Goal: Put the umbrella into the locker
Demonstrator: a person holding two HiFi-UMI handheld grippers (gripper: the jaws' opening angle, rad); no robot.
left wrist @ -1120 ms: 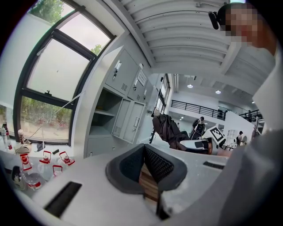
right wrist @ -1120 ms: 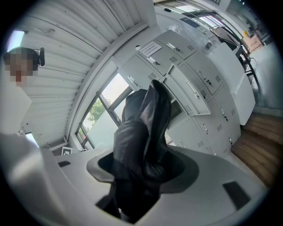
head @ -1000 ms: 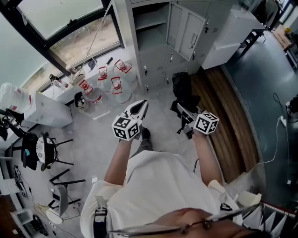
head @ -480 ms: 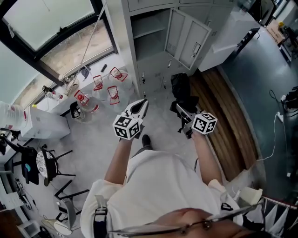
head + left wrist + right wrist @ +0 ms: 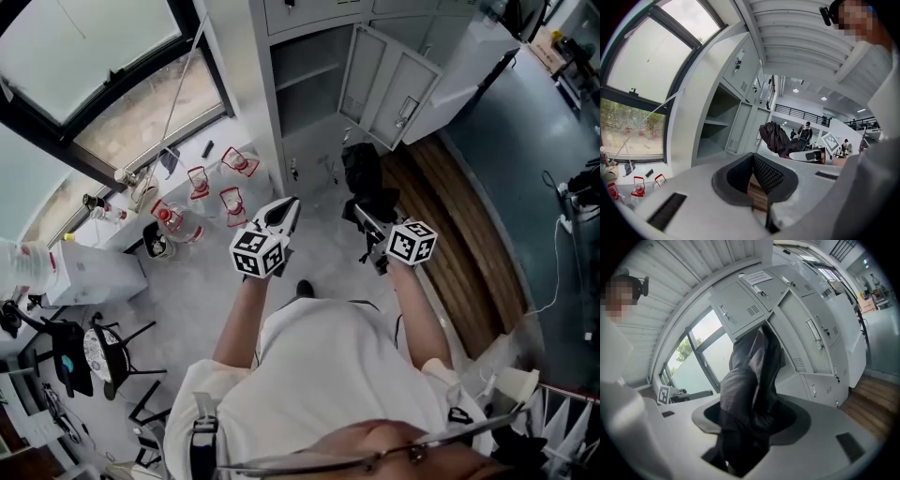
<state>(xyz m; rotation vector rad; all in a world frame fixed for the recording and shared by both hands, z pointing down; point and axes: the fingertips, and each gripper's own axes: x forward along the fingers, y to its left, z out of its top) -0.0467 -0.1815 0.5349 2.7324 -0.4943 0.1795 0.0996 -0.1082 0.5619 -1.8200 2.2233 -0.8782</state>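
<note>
Your right tongs [image 5: 367,225] grip the folded black umbrella [image 5: 362,176]; your left tongs [image 5: 284,210] are closed and empty. The open locker [image 5: 309,80] stands at twelve o'clock, apart from the umbrella. Pickup appears done; insertion remains.

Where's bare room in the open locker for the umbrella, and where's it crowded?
The open locker looks bare both above and below its shelf, between its side wall and the swung-out door: room for the umbrella. Crowded: the floor left of the locker, where water jugs stand below the window.
</note>
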